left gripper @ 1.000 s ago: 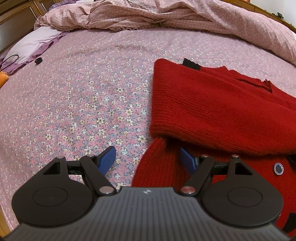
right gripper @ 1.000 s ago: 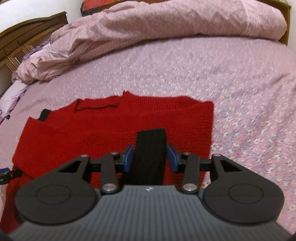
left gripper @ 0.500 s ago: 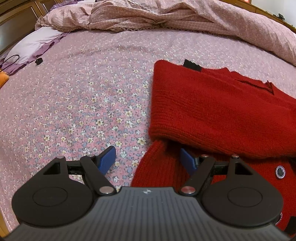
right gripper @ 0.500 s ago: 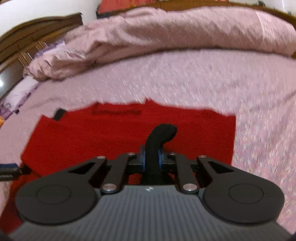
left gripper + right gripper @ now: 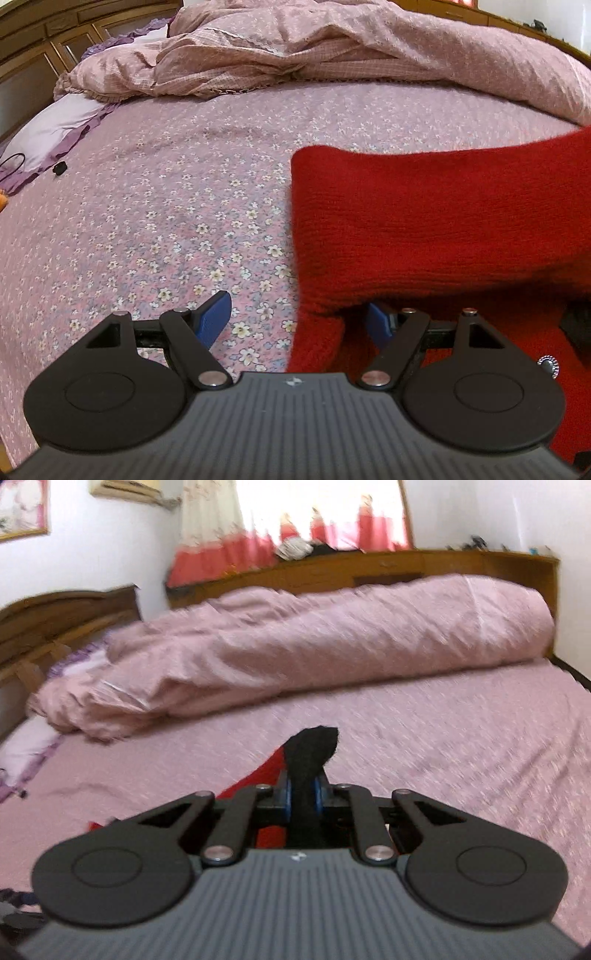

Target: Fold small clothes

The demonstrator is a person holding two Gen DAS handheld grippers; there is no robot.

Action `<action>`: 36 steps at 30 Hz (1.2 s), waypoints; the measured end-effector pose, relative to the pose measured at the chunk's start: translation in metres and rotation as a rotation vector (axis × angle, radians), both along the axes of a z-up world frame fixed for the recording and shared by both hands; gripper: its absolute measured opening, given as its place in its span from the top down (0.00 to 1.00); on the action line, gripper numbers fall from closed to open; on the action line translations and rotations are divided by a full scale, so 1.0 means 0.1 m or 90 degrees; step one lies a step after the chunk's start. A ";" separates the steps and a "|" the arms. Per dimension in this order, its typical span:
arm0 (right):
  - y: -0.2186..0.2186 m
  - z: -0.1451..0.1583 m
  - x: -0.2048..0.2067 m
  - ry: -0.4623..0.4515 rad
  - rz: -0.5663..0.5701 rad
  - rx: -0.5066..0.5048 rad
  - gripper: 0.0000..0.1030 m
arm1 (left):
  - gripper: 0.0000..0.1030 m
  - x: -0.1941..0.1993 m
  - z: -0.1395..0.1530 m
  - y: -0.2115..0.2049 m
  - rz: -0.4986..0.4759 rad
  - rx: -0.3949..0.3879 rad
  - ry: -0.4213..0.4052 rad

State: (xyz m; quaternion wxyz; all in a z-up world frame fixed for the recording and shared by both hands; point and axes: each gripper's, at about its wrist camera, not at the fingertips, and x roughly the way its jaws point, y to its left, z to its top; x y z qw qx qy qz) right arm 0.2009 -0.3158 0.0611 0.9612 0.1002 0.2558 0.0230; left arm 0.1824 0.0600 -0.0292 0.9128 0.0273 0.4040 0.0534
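We've got the red sweater (image 5: 443, 221) lying on the flowery bed sheet (image 5: 166, 221), thick soft knit that'll sag and drape rather than hold any shape. Our right gripper (image 5: 303, 794) is pinched on its black cuff (image 5: 312, 749), probably a sleeve end though it's blurry. Our left gripper (image 5: 299, 321), spread wide, straddles the near edge, a good thick fold to grab.

No legible text, label or number anywhere.

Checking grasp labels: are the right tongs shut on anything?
Shut. The right tongs pinch the sweater's black cuff between their blue pads.
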 end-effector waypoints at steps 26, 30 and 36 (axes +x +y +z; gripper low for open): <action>-0.13 -0.70 -0.35 0.080 -0.039 -0.012 0.73 | 0.23 0.15 0.32 -0.22 -0.088 0.012 -0.048; -0.09 -0.82 -0.37 0.097 -0.020 -0.039 0.73 | 0.23 0.39 0.11 -0.27 -0.095 0.032 -0.021; -0.20 -1.04 -0.25 0.120 -0.037 -0.023 0.73 | 0.17 0.56 -0.04 -0.15 -0.074 0.011 -0.011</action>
